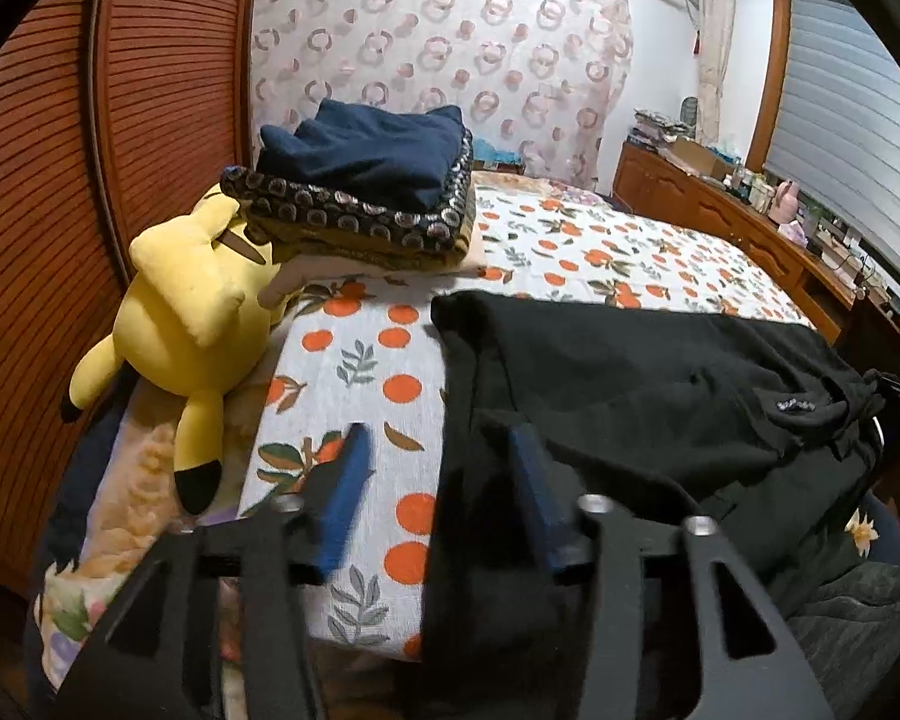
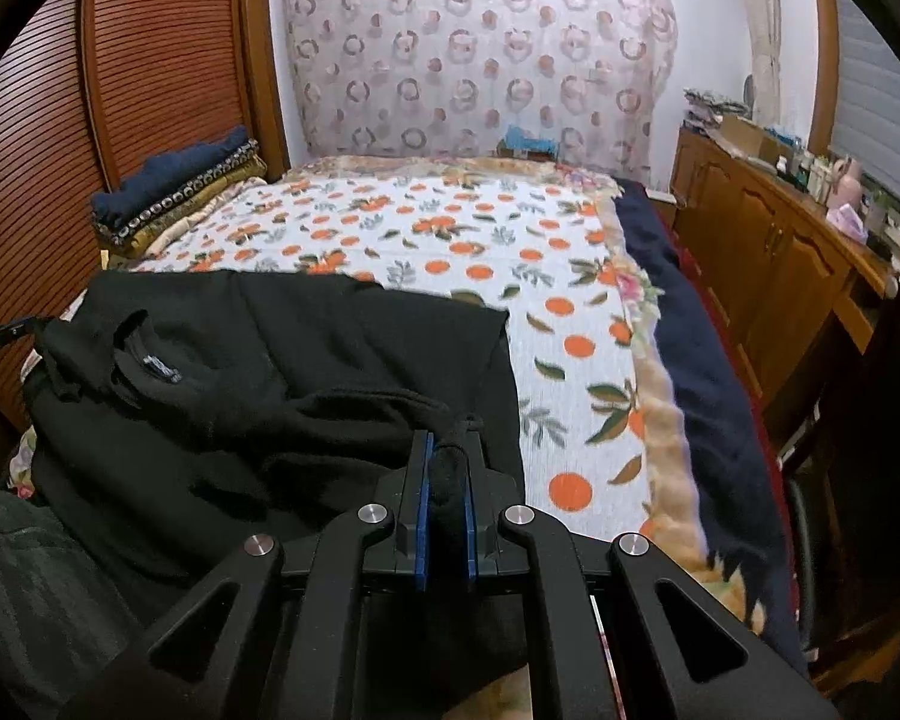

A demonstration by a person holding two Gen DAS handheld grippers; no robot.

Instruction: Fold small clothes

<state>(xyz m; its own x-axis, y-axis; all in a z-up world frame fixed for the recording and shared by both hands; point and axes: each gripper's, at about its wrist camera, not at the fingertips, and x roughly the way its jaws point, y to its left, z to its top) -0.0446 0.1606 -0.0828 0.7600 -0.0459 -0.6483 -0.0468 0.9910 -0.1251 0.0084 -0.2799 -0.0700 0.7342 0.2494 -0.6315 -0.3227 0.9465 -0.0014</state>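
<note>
1. On the bed's white cover printed with oranges and leaves point(image 2: 450, 240), a black knit garment point(image 2: 282, 360) lies spread near the front edge, its neck label facing up.
2. At the garment's left border, the left gripper point(image 1: 441, 441) has its blue-padded fingers point(image 1: 345, 480) apart; one pad sits over the printed cover, the other over black fabric.
3. The right gripper point(image 2: 447, 450) is clamped on a bunched fold of the same garment.
4. A yellow plush toy point(image 1: 192, 312) leans beside a stack of folded dark-blue and patterned textiles point(image 1: 366, 192).
</note>
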